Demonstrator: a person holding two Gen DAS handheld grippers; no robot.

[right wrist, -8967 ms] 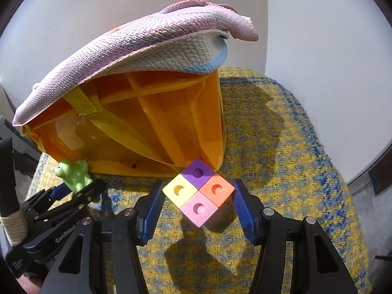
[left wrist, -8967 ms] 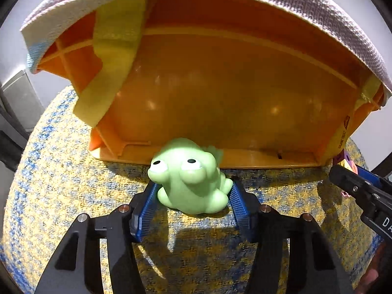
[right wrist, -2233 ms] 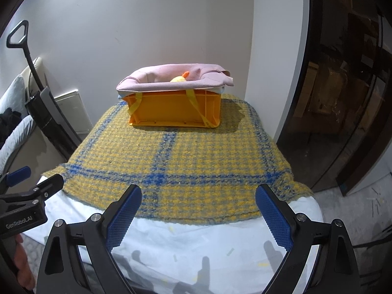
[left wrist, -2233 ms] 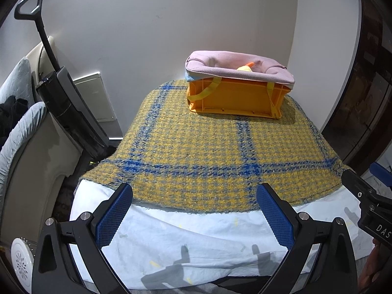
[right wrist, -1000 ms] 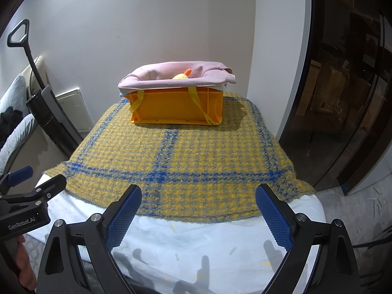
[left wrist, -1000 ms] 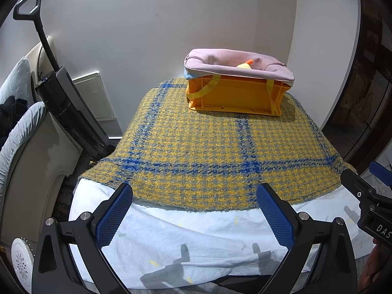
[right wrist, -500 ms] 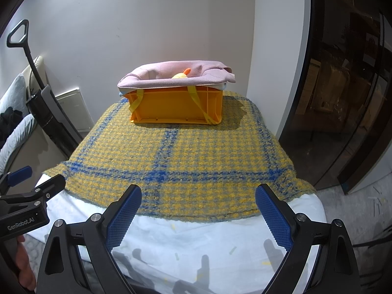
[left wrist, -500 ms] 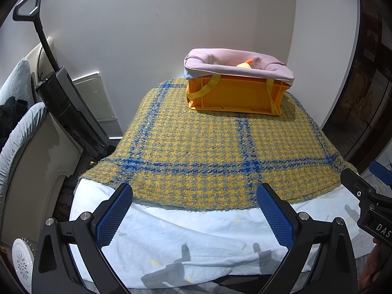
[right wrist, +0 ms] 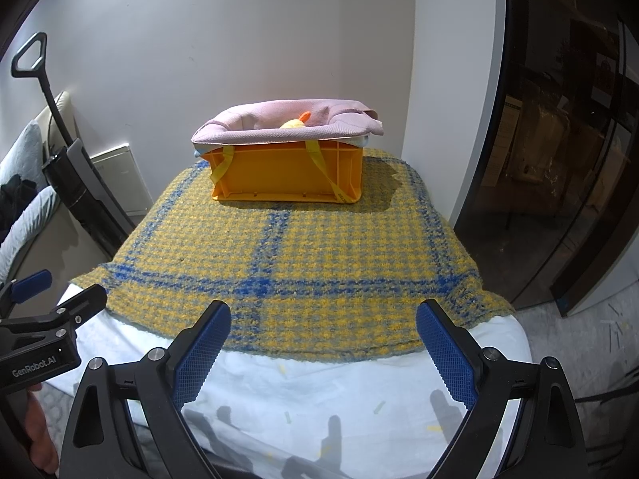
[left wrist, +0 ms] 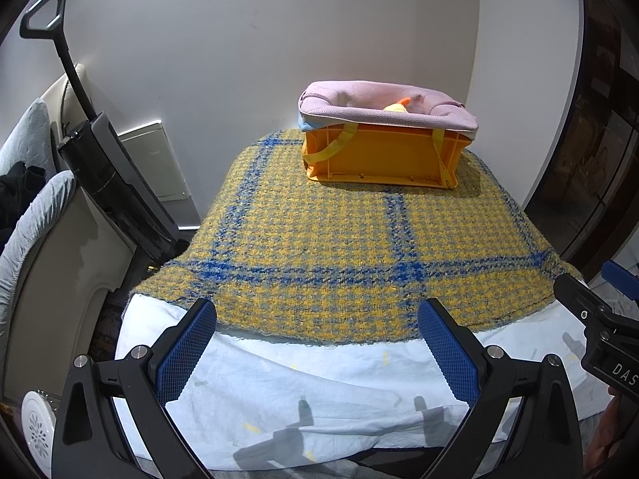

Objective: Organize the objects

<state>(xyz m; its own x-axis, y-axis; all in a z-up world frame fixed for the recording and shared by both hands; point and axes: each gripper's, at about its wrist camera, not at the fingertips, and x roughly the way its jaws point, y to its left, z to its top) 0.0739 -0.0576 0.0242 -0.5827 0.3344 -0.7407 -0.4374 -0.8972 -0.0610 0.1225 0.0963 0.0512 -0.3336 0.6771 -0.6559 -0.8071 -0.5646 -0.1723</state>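
Left gripper (left wrist: 315, 339): blue-padded jaws wide apart, nothing between them; held back over the near edge of the bench, above the white sheet (left wrist: 319, 391).
Right gripper (right wrist: 319, 339): jaws likewise spread and empty, level with the left one; each gripper's black body shows at the edge of the other's view.
Change, 9 s ago to now: the left gripper was then closing around a green frog toy and the right around a four-colour block cube, both right against the crate. Neither toy is now on the bench or in a gripper. Both grippers have pulled well back, and the views have barely shifted over the last two seconds.
Bench cover: yellow woven blanket with blue check lines (left wrist: 339, 239), no loose items visible on it.
Task object: orange plastic crate lined with a pink knitted cloth (right wrist: 285, 171), at the far end of the blanket near the wall, well apart from both grippers.
Crate contents: only a yellow plush tip with an orange point (right wrist: 295, 121) shows above the rim; frog and cube not visible, presumably inside.
Judgement: sorting looks finished or nearly so.
Surroundings: black upright vacuum (left wrist: 108, 175) left of the bench.
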